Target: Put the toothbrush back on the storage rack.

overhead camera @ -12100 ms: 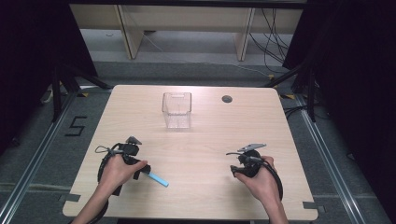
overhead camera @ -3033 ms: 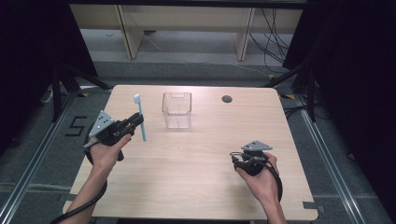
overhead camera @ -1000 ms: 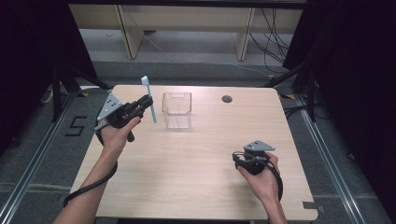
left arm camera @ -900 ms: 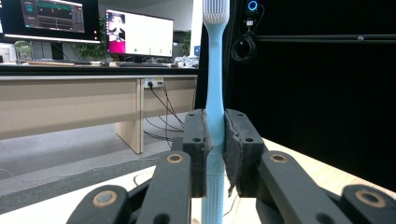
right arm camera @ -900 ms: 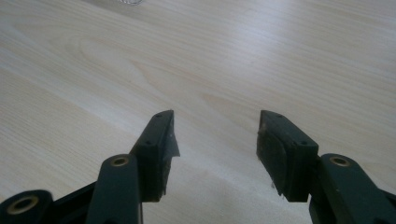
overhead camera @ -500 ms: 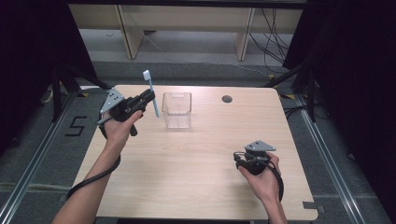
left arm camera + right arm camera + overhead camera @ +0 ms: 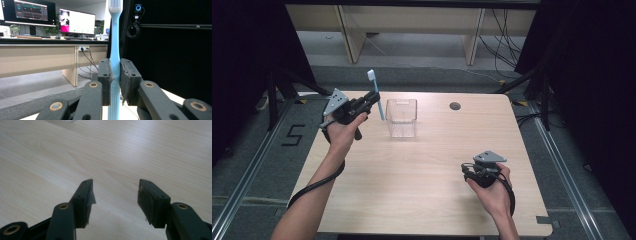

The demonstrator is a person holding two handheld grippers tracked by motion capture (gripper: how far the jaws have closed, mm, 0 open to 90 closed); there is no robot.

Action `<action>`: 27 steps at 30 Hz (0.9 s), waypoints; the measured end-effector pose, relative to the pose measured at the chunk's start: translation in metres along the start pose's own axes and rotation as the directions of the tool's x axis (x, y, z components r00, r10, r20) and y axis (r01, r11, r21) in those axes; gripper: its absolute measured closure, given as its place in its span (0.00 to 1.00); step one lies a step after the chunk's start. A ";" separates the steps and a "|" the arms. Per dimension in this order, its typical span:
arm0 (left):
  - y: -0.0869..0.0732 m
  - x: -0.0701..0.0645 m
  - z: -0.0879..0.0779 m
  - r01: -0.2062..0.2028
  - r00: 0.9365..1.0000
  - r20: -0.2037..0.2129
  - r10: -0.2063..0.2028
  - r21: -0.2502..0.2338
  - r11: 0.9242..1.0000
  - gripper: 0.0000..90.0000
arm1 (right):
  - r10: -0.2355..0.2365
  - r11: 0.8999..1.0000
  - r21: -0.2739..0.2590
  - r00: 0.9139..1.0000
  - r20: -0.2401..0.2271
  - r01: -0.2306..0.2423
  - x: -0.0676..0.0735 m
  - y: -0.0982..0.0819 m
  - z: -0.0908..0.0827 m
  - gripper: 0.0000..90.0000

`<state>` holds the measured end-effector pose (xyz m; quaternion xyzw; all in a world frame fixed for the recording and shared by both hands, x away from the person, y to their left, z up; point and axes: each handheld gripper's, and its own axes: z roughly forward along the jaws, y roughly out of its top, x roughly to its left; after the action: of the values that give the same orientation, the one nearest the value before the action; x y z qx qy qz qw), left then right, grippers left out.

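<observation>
A light blue toothbrush (image 7: 376, 95) with white bristles stands nearly upright, head up, clamped in my left gripper (image 7: 371, 104) above the table's back left. In the left gripper view the jaws press on the toothbrush handle (image 7: 115, 62) from both sides, and the brush head (image 7: 115, 5) points up. A clear square plastic container (image 7: 402, 117) stands on the table just right of the toothbrush, apart from it. My right gripper (image 7: 466, 171) rests low at the front right of the table. Its jaws are spread over bare wood in the right gripper view (image 7: 115, 195), holding nothing.
The light wooden table (image 7: 427, 170) has a round cable hole (image 7: 455, 106) at the back right. A sliver of the clear container (image 7: 65, 121) shows at the top of the right gripper view. Desks with monitors (image 7: 75, 21) stand beyond the table.
My left gripper has carried the toothbrush right and toward the back, closer to the clear container. At the earliest frame the toothbrush lay on the table. The right gripper has barely moved.
</observation>
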<state>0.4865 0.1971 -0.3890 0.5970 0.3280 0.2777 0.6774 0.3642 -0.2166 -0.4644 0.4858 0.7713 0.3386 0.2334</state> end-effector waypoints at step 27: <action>-0.009 0.005 0.027 0.005 1.000 -0.004 -0.005 0.004 1.000 0.87 | -0.009 1.000 -0.008 1.000 0.010 0.009 -0.002 0.000 -0.001 0.52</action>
<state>0.5103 0.1830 -0.3965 0.5968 0.3315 0.2765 0.6763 0.3644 -0.2187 -0.4642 0.4832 0.7709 0.3383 0.2404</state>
